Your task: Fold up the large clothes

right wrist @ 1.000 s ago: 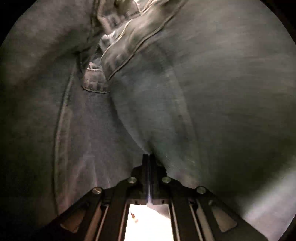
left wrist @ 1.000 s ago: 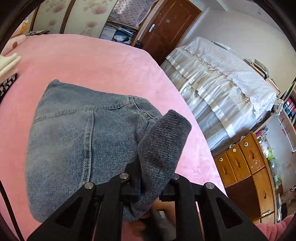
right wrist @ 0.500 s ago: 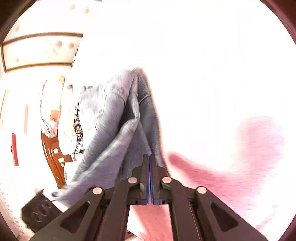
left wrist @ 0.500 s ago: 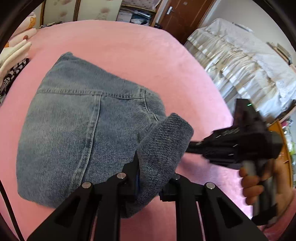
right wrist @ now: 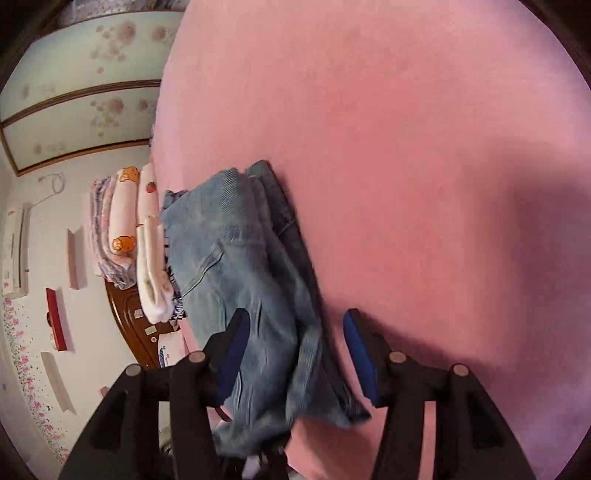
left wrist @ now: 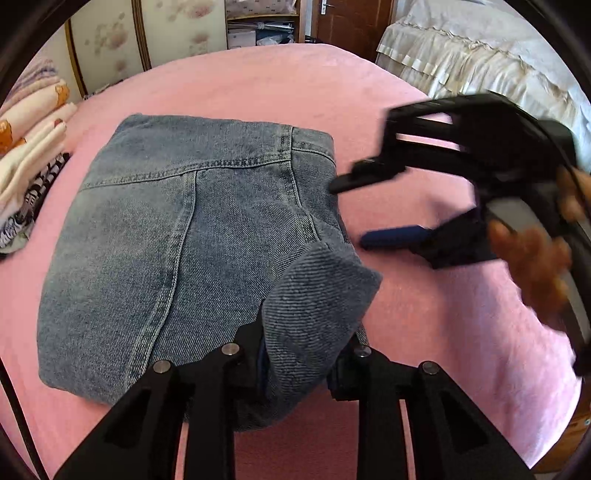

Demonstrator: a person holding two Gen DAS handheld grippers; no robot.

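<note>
Folded blue jeans [left wrist: 177, 258] lie on the pink bed cover [left wrist: 295, 96]. My left gripper [left wrist: 299, 350] is shut on a thick fold of the denim at the jeans' near right corner and holds it raised. My right gripper [left wrist: 347, 214] is open and empty, hovering just right of the jeans, held by a hand. In the right wrist view the jeans [right wrist: 243, 280] lie on edge between and beyond the open fingers of the right gripper [right wrist: 295, 332], which touch nothing.
A stack of folded clothes [left wrist: 29, 147] lies at the bed's left edge, next to the jeans, and shows in the right wrist view [right wrist: 129, 240]. A second bed with a cream cover [left wrist: 480, 59] stands to the right. A brown door [left wrist: 354, 18] is at the back.
My right gripper let go of the denim, came out from under it and opened beside the jeans. The left gripper kept its hold while the view swung over the folded jeans.
</note>
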